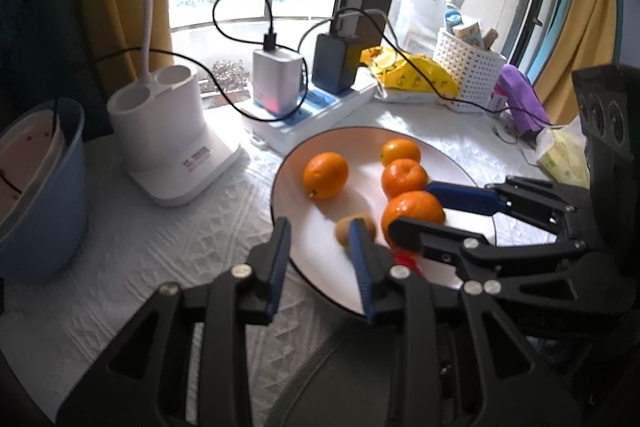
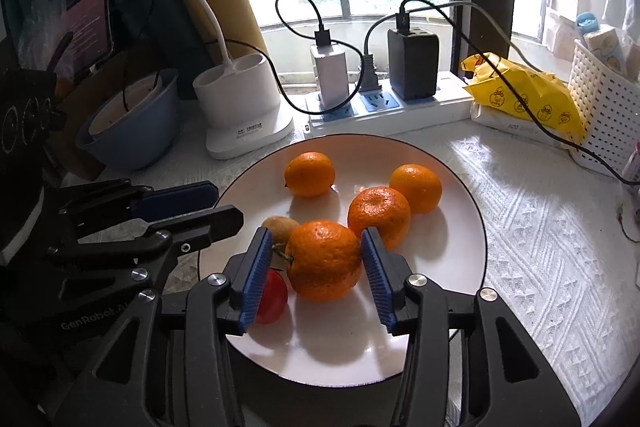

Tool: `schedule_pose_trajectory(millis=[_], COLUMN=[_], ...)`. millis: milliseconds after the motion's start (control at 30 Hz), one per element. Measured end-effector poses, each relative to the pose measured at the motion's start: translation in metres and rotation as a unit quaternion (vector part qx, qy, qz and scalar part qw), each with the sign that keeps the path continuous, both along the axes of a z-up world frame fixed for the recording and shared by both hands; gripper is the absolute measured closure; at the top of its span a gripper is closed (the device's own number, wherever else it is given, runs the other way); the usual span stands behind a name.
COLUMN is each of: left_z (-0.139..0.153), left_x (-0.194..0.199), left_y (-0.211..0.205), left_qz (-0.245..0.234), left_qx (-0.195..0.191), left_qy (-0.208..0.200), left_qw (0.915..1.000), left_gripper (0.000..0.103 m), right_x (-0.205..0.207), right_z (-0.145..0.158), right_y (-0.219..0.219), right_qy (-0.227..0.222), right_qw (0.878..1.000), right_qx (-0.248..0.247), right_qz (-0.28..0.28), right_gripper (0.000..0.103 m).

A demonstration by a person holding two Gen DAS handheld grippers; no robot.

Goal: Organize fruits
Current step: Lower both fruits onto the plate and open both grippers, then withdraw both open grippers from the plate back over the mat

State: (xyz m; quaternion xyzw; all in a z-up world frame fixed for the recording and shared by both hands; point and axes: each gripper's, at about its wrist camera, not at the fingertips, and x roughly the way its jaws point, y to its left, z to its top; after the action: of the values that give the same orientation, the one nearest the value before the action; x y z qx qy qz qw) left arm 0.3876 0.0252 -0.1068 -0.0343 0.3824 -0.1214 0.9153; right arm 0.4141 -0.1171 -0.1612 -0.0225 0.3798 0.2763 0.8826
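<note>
- Big orange (image 2: 324, 259) sits on the plate (image 2: 452, 267) right btwn the right tool's (image 2: 314, 259) blue pads; pads flank it on both sides w/ a thin gap or bare contact at most, so I read the right tool as slightly open around it, not clamped.
- Step in hand, as I judge it: letting the orange go onto the plate. Do it well by widening evenly and backing off straight along the fingers, so neither pad nudges the fruit sideways.
- Risk: orange could roll into its neighbours; it touches or nearly touches the 2nd orange (image 2: 378, 213) just past the right pad, and the kiwi (image 2: 280, 227) and a red fruit (image 2: 274, 297) sit just beside the left pad.
- Two more oranges lie further out ahead of the tool: one (image 2: 310, 173) to the far left, one (image 2: 416, 187) to the far right.
- Left tool (image 1: 320, 263) hovers over the plate's near-left rim, jaws a little apart and empty; kiwi (image 1: 354, 229) lies just ahead of its right finger, partly hidden by it.
- Plate rests on the white-clothed surface (image 2: 540, 247); power strip (image 2: 384, 111), lamp base (image 2: 240, 99) and blue bowl (image 2: 132, 123) stand well beyond both tools.
</note>
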Motion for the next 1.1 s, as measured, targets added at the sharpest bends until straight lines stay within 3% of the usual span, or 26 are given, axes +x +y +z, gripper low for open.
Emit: schedule_pose_trajectory(millis=[100, 533, 733, 800, 833, 1033, 1100], left_z=[0.005, 0.035, 0.049, 0.054, 0.056, 0.072, 0.077], left_x=[-0.005, -0.042, -0.066, -0.073, -0.077, -0.103, -0.112], left_y=[0.003, 0.016, 0.018, 0.018, 0.018, 0.018, 0.017], left_qz=[0.011, 0.046, 0.053, 0.056, 0.057, 0.076, 0.076], left_qx=[0.001, -0.001, 0.003, 0.005, 0.004, -0.004, -0.001], left_qy=[-0.007, -0.048, -0.075, -0.084, -0.089, -0.117, -0.125], left_qw=[0.9999, 0.9978, 0.9958, 0.9949, 0.9944, 0.9902, 0.9893], left_gripper=[0.06, 0.053, 0.032, 0.013, 0.01, 0.008, 0.008], right_x=[-0.004, -0.031, -0.047, -0.054, -0.058, -0.079, -0.088], right_z=[0.006, 0.032, 0.046, 0.051, 0.053, 0.068, 0.073], right_y=[-0.003, -0.007, -0.012, -0.014, -0.015, -0.021, -0.025], right_qy=[-0.009, -0.032, -0.046, -0.052, -0.054, -0.077, -0.087], right_qw=[1.0, 0.999, 0.999, 0.998, 0.998, 0.997, 0.996], right_qx=[0.0, -0.002, 0.0, 0.001, 0.002, -0.001, -0.003], right_qz=[-0.005, -0.015, -0.02, -0.021, -0.021, -0.022, -0.025], right_gripper=[0.048, 0.047, 0.047, 0.047, 0.047, 0.047, 0.04])
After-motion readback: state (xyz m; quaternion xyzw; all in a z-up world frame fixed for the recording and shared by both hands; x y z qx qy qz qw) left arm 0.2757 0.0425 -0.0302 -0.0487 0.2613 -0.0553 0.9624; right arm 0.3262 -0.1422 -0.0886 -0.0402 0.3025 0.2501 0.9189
